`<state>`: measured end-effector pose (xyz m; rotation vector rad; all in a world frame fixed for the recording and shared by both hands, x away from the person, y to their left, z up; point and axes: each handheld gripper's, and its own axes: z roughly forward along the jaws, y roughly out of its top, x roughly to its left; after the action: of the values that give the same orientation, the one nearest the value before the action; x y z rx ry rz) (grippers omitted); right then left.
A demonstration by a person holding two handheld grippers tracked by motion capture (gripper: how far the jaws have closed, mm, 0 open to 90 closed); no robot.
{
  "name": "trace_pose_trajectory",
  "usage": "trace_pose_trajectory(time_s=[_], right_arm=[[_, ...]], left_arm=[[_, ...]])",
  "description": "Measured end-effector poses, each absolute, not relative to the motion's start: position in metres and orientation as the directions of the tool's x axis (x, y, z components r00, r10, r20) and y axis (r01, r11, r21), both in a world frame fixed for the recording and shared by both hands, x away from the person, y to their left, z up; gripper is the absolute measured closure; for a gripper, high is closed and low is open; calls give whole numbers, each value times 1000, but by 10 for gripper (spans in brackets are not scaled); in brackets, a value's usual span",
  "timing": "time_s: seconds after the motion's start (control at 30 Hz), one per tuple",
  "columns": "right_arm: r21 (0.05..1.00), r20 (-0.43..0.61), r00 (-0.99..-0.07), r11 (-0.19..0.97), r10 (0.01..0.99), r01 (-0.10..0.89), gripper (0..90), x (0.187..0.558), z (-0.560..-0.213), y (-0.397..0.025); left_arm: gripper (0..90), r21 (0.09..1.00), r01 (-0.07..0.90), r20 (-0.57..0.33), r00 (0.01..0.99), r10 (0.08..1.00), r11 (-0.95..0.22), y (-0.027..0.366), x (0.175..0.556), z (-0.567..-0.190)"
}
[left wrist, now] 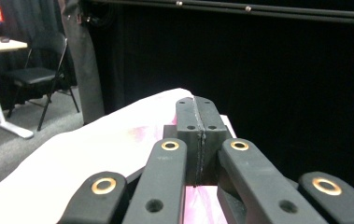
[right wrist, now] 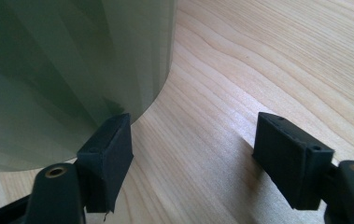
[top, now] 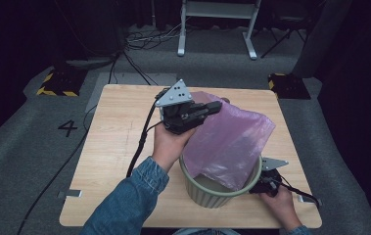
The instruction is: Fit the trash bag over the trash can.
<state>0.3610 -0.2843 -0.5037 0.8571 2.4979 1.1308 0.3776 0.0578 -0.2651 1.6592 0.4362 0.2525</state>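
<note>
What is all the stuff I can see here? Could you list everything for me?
Plastic bag: one, pink, held up over the bin, lower end inside it.
Bin: one, pale green, ribbed, near front edge of table.
Table: one, light wood.
Desk frame: one, white, on floor behind table.
Folding chair: one, black, beside white desk.
Floor marking: one, black "4", left of table.
Left claw: one, black, shut on the bag.
Right claw: one, black, open, low beside the bin.
Sleeve: one, blue denim, left arm.

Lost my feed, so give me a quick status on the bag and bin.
Left tongs shut on pink bag, bag half inside green bin. Right tongs open beside bin wall. Nothing in the way.
</note>
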Motion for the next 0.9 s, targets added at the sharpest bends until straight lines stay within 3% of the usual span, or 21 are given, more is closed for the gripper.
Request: trace_pose_trajectory(time_s=[0.47,0.9], right_arm=[[752,-1,-789,521,614,404,282,361,-504,-284],[752,-1,-789,521,614,404,282,361,-504,-284]], left_arm=[[898,979,165,-97,896,433,-122,72,361,-298],[897,950,197,-64,883,464,-243,71,343,-315]])
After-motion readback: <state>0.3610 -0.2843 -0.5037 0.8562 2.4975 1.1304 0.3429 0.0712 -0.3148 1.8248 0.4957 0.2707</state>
